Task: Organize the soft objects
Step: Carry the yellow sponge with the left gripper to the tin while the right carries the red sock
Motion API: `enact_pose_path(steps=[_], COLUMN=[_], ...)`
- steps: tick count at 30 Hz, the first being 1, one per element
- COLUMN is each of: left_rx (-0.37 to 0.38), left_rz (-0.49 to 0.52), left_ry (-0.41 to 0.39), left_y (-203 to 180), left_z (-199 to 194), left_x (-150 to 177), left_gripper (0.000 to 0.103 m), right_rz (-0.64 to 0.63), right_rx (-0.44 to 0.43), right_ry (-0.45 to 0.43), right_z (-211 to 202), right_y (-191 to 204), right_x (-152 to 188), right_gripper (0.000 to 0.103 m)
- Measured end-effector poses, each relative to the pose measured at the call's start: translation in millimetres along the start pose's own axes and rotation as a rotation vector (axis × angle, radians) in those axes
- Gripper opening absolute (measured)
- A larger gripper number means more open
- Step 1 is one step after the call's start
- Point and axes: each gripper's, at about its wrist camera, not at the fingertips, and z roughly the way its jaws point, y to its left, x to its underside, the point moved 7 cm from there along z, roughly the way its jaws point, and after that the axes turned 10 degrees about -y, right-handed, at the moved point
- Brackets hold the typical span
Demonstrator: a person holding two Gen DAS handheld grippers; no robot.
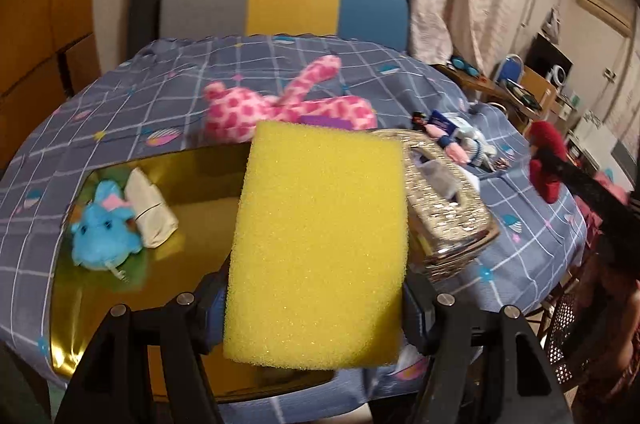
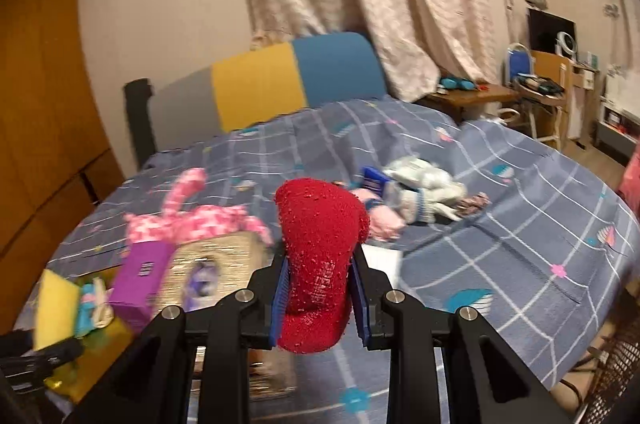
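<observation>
My left gripper [image 1: 316, 304] is shut on a yellow sponge [image 1: 320, 244] and holds it above a gold tray [image 1: 200, 184] on the bed. A blue plush [image 1: 106, 224] and a white pouch [image 1: 150, 208] lie in the tray. My right gripper [image 2: 320, 288] is shut on a red sock [image 2: 320, 256], held above the bed; the sock also shows in the left wrist view [image 1: 546, 160]. A pink spotted plush [image 1: 280, 104] lies behind the tray. A small doll and pale soft items [image 2: 416, 192] lie further right.
A glittery silver tissue box [image 1: 444, 208] stands right of the tray. A purple box [image 2: 140, 280] leans by it. A grey, yellow and blue headboard [image 1: 280, 4] stands behind the bed, curtains and a cluttered desk [image 2: 480, 92] to the right.
</observation>
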Motion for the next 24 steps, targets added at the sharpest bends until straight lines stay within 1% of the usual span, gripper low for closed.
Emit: enact_pose_path(steps=[5,11,14,17,21,24], left_rx=[-0.041,-0.096,-0.127,-0.153,-0.185,-0.213], left_rz=[-0.046,-0.092,-0.120,-0.126,-0.145,-0.154], left_ry=[0.005,0.009,0.015,0.022,0.034,0.043], left_y=[34.0,73.3,93.6,106.8,126.1,141.1], left_z=[-3.6,-6.9,-8.8,-9.9,-11.5,-13.2], left_x=[9.5,18.1,24.9,30.9,39.4,46.6], left_gripper=[0.069,0.069,0.069,0.069,0.069,0.069], right_rz=[-0.038,-0.089,-0.112,-0.137,-0.160,-0.192], right_rx=[-0.088,-0.207,-0.269,-0.330,-0.403,-0.428], right_ry=[-0.009,0.013,0.034,0.058,0.115,0.150], right_z=[-13.1,-18.8,-17.3,-15.9,-9.4,-2.5], right_y=[50.2,113.9,145.5,178.1,219.5,245.9], right_x=[-1.1,8.0,15.8,25.5,42.6,57.0], right_gripper=[0.028,0.028,0.028,0.028,0.028,0.028])
